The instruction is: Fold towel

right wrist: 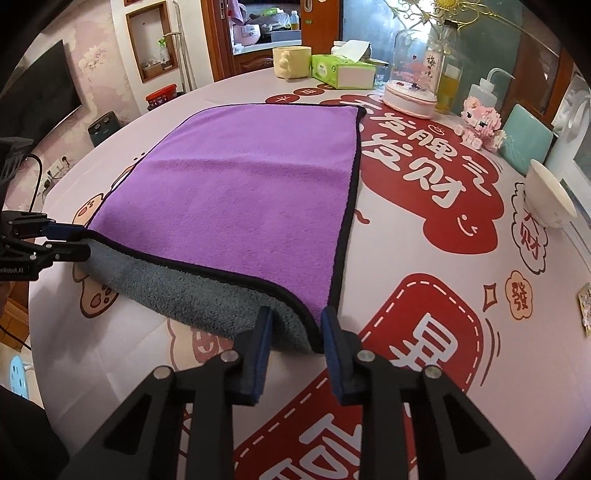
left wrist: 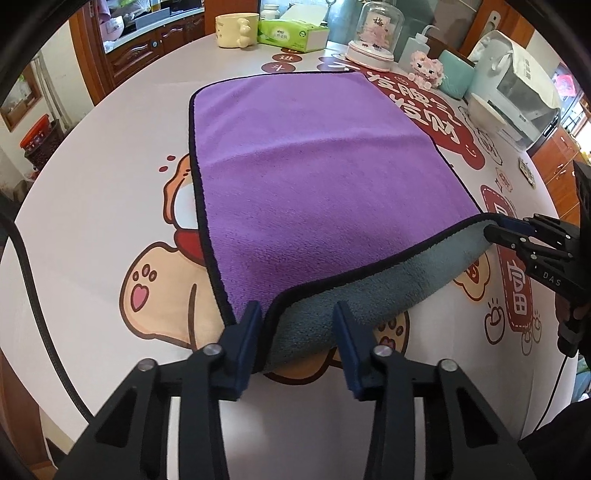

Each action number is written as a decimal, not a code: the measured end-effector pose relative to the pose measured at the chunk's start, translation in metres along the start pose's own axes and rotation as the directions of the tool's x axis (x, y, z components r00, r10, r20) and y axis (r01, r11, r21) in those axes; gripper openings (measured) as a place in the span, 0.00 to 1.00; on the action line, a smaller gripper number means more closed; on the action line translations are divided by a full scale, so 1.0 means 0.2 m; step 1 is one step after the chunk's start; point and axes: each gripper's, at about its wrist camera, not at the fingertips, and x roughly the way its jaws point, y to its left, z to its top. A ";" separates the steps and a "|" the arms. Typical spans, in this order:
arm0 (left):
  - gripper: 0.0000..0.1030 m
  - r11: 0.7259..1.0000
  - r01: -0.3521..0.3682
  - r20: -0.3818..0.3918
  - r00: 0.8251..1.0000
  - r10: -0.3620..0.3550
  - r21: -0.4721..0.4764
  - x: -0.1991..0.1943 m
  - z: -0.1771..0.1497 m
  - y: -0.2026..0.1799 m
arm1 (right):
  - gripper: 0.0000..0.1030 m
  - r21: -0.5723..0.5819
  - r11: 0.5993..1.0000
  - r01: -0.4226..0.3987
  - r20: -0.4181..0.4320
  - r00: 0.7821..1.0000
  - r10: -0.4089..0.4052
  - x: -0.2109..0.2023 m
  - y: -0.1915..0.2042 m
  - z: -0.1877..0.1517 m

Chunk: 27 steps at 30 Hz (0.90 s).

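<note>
A purple towel (left wrist: 303, 166) with a black hem and grey underside lies spread on the round table; it also shows in the right wrist view (right wrist: 251, 184). Its near edge is lifted off the table, showing the grey side. My left gripper (left wrist: 297, 328) has its jaws apart around the towel's near left corner. It also shows at the left of the right wrist view (right wrist: 68, 240), closed on that corner. My right gripper (right wrist: 295, 332) straddles the near right corner with a gap between the pads. In the left wrist view it (left wrist: 495, 227) pinches that corner.
At the table's far side stand a cream mug (left wrist: 236, 29), a green tissue box (left wrist: 291, 33), a glass dome (left wrist: 376, 37), a squeeze bottle (right wrist: 484, 88), a pink block figure (right wrist: 480, 123) and a white bowl (right wrist: 550, 195). The tablecloth (left wrist: 92, 229) has cartoon prints.
</note>
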 end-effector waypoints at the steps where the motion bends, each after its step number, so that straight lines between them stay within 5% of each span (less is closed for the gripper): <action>1: 0.31 1.000 0.000 0.000 1.000 0.000 0.000 0.00 0.00 0.00 | 0.22 -0.001 1.000 0.001 0.001 1.000 -0.001 0.00 0.00 0.00; 5: 0.15 1.000 -0.011 -0.006 1.000 0.011 0.000 0.00 -0.01 0.01 | 0.19 -0.004 1.000 0.015 0.009 1.000 -0.015 -0.01 0.00 0.00; 9: 0.09 1.000 -0.012 -0.001 1.000 0.012 -0.012 -0.01 -0.01 0.03 | 0.12 -0.004 1.000 0.025 0.014 1.000 -0.024 -0.02 0.00 0.00; 27: 0.06 0.999 0.003 0.036 0.999 -0.002 -0.037 -0.07 -0.02 0.05 | 0.04 0.013 0.999 0.034 0.038 0.999 -0.035 -0.05 0.01 0.02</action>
